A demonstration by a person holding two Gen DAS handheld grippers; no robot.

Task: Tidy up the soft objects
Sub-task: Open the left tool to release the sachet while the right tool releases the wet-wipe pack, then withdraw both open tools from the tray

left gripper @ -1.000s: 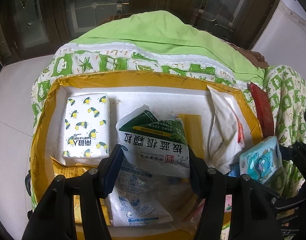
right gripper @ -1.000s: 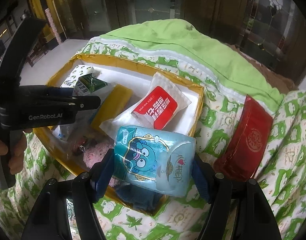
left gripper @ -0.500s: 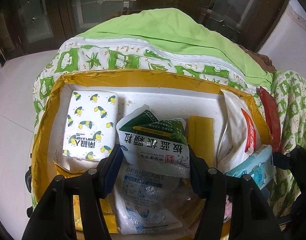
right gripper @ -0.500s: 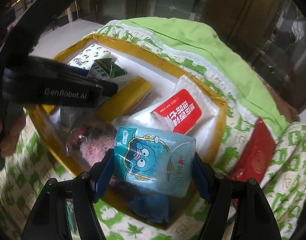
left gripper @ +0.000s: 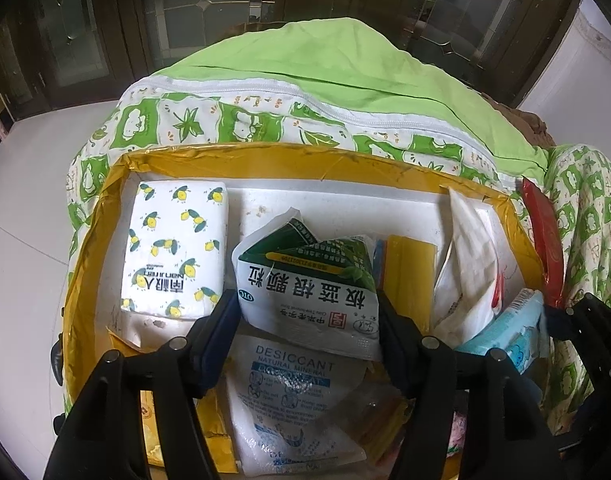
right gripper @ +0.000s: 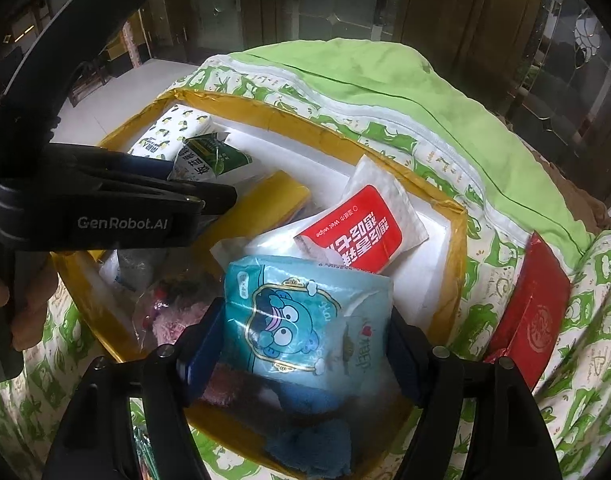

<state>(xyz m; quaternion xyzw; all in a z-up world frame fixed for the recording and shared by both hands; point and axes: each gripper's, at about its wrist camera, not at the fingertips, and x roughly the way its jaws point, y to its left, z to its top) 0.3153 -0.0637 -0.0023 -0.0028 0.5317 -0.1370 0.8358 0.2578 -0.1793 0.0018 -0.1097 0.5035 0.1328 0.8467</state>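
A yellow-rimmed box point(left gripper: 105, 216) (white inside) sits on a green-and-white leaf-print quilt point(left gripper: 209, 120) beside a red packet point(right gripper: 533, 304).

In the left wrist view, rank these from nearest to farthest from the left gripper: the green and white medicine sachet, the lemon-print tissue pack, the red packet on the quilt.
1. Green and white medicine sachet: right between the left gripper fingers, in the middle of the box.
2. Lemon-print tissue pack: left, against the box's back corner.
3. Red packet: far right, outside the box on the quilt.
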